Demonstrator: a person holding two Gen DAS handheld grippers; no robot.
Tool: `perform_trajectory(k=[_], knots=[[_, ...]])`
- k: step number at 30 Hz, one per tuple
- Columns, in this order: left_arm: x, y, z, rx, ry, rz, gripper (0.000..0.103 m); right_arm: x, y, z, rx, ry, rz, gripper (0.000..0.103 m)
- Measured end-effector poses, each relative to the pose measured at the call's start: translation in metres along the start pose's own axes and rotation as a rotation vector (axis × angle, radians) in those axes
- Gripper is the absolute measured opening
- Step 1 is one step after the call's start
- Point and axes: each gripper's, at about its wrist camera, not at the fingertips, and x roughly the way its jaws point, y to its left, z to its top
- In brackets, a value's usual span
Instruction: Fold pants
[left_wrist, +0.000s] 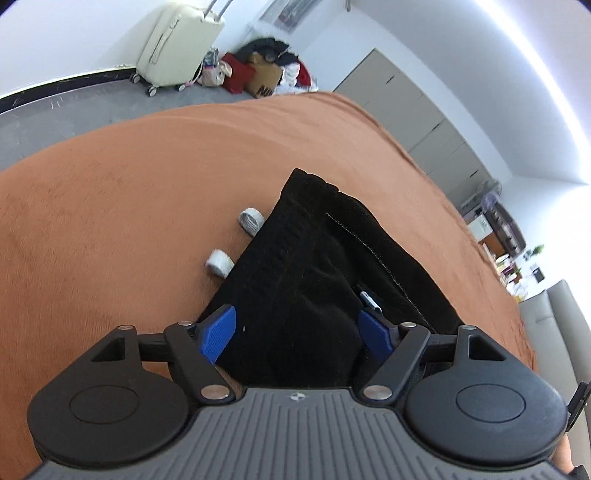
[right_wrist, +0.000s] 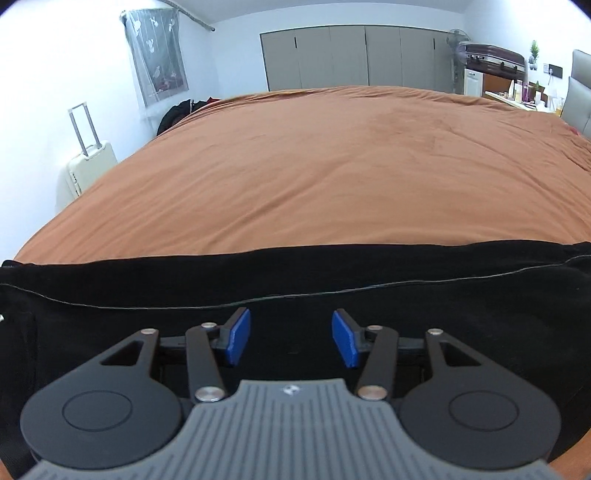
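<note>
Black pants (left_wrist: 314, 266) lie on an orange bedspread (left_wrist: 129, 184). In the left wrist view they run away from me, with two grey-white drawstring ends (left_wrist: 251, 220) sticking out at the left edge. My left gripper (left_wrist: 299, 332) is open, blue pads (left_wrist: 218, 334) spread on either side of the pants' near end, nothing held. In the right wrist view the pants (right_wrist: 295, 280) lie crosswise as a long black band with a thin light seam. My right gripper (right_wrist: 291, 338) is open just above the black fabric, empty.
The bedspread (right_wrist: 314, 166) stretches far beyond the pants. A cream suitcase (left_wrist: 177, 48) and a pile of bags (left_wrist: 266, 70) stand on the floor by the wall. Grey wardrobes (right_wrist: 351, 55) line the far wall. A fan and a shelf (right_wrist: 491, 62) stand at the right.
</note>
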Motion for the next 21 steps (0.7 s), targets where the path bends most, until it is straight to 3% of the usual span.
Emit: perform_trajectory(k=[2,6,11,15,18,19,21], knots=[[-0.01,0.012,0.012,-0.029,-0.03,-0.034,0.088,-0.013,0.012,-0.007,0.055,-0.031,0.014,0.052],[-0.031,0.038,-0.006,-0.155,-0.09,-0.03,0.091,-0.036,-0.003,-0.015,0.188,-0.104,-0.014,0.054],[-0.006,0.059,-0.019,-0.261,0.034,-0.127,0.091,-0.083,-0.055,-0.056,0.437,-0.203,-0.152,0.054],[0.017,0.053,-0.018,-0.318,0.043,-0.177,0.091,-0.104,-0.126,-0.089,0.761,-0.224,-0.21,0.054],[0.035,0.051,-0.013,-0.337,0.034,-0.183,0.091,-0.101,-0.148,-0.093,0.801,-0.228,-0.209,0.05],[0.039,0.052,-0.011,-0.376,0.032,-0.192,0.084,-0.102,-0.15,-0.095,0.807,-0.236,-0.215,0.049],[0.044,0.054,-0.009,-0.442,0.027,-0.211,0.081,-0.099,-0.156,-0.095,0.823,-0.281,-0.228,0.048]])
